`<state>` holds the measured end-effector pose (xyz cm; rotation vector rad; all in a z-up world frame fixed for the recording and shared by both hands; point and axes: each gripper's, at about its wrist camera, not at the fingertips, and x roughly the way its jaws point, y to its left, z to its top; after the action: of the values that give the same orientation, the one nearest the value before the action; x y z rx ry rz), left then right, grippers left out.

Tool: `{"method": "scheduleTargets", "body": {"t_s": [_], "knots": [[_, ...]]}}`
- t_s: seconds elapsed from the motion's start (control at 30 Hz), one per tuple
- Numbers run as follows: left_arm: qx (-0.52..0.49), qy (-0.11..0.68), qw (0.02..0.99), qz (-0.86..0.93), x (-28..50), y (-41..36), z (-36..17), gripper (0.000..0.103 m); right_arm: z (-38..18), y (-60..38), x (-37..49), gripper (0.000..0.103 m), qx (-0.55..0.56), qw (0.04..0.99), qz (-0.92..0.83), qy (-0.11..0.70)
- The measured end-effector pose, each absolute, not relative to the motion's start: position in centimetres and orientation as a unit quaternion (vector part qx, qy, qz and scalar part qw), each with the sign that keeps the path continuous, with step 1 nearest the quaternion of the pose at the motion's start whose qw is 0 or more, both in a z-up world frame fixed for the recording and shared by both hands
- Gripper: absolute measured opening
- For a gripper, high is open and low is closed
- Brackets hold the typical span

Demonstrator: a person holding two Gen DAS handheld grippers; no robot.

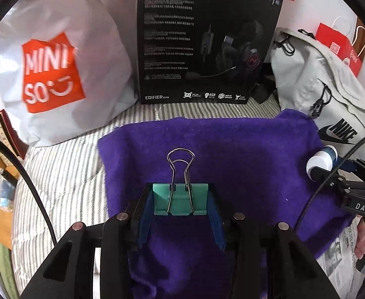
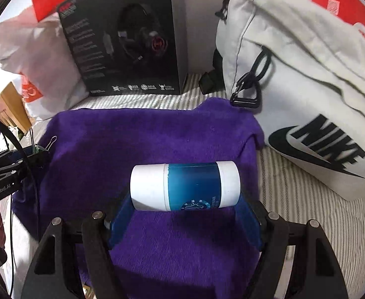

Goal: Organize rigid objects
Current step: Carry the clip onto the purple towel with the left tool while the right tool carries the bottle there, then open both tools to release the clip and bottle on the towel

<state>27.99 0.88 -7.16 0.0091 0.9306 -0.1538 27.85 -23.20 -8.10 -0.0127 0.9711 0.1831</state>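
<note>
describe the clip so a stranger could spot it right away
Find the purple towel spread before the black headset box. Above its near half, the left gripper is shut on a binder clip: teal body, two silver wire loops, the only metal-handled item there.

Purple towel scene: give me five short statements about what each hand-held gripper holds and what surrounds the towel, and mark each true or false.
1. The left hand-held gripper holds a green binder clip. True.
2. The clip's wire handles point toward the camera. False: they point away, toward the black headset box.
3. The right hand-held gripper grips a white and blue bottle lying crosswise between its fingers. True.
4. The bottle hangs over bare wooden boards. False: the purple towel lies beneath it.
5. A grey Nike bag sits at the towel's right. True.
</note>
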Motion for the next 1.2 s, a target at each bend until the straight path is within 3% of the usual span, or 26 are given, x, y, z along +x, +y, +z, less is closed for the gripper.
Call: {"method": "scheduleTargets", "body": {"t_s": [0.93, 1.1, 1.2], "knots": [[0.037, 0.483, 0.872, -0.065, 30.4, -1.2, -9.9, 0.040, -10.9, -22.2, 31.8, 0.076, -0.040, 0.851, 0.087, 0.517], [0.047, 0.487, 0.870, -0.056, 29.5, -1.3, -10.1, 0.065, -10.7, -22.2, 31.1, 0.077, -0.045, 0.849, 0.089, 0.519], [0.042, 0.492, 0.867, -0.060, 28.8, -1.1, -10.1, 0.066, -10.4, -22.4, 30.6, 0.078, -0.044, 0.848, 0.090, 0.521]]}}
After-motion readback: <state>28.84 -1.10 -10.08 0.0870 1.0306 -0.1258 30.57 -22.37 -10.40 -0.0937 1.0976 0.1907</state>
